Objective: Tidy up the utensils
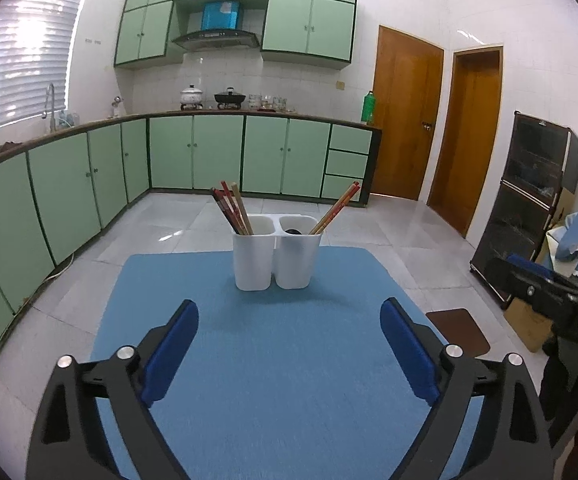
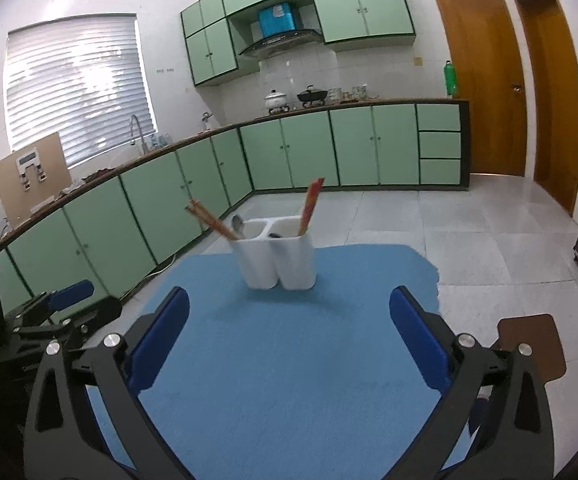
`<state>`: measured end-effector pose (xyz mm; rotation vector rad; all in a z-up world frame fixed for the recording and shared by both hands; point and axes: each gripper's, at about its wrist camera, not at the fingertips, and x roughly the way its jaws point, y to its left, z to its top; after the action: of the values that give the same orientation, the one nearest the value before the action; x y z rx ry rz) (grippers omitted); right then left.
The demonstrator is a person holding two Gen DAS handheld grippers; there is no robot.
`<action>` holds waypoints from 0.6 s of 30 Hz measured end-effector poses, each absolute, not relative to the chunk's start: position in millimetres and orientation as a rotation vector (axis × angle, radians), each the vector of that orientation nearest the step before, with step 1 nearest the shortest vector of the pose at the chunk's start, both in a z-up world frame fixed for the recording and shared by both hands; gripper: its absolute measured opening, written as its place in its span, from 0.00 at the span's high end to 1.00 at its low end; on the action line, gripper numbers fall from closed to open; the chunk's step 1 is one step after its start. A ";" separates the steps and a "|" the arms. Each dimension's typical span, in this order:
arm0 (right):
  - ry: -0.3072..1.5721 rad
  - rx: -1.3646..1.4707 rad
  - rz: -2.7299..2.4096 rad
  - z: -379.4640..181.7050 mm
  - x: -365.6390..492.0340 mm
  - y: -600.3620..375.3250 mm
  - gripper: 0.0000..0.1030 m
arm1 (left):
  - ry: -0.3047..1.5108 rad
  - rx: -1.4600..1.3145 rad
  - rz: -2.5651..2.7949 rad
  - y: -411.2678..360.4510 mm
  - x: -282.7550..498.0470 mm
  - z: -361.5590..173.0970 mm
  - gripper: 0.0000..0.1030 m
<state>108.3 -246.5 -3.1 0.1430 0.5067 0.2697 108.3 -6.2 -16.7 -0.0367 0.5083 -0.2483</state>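
Green cabinets (image 1: 217, 156), two wooden doors (image 1: 405, 112), window blinds (image 2: 77, 92), blue mat (image 1: 289, 340).

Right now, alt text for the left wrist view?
A white two-cup holder stands on a blue mat, chopsticks leaning in both cups. The open left hand-held gripper frames it, holding nothing; green kitchen cabinets behind.

1. The left hand-held gripper (image 1: 289, 312) has matte black angular arms with triangular cut-outs.
2. Its fingers (image 1: 171, 350) carry blue rectangular pads.
3. Round silver screws sit at the joints.
4. The right hand-held gripper (image 2: 289, 304) looks identical; white lettering marks its side.
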 end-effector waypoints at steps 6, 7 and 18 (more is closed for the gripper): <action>0.484 0.124 0.290 11.0 89.1 -236.5 0.05 | 0.468 -0.035 -0.250 -4.8 87.9 -1.6 0.06; 0.478 0.114 0.287 13.3 86.6 -234.6 0.05 | 0.464 -0.035 -0.246 -5.3 85.5 -0.7 0.06; 0.447 0.055 0.319 27.4 66.1 -221.6 0.05 | 0.420 -0.030 -0.231 0.8 63.3 13.6 0.06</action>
<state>66.1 -221.6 27.4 0.0551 0.4467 0.3191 63.3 0.8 13.6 -0.0302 0.4201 -0.2308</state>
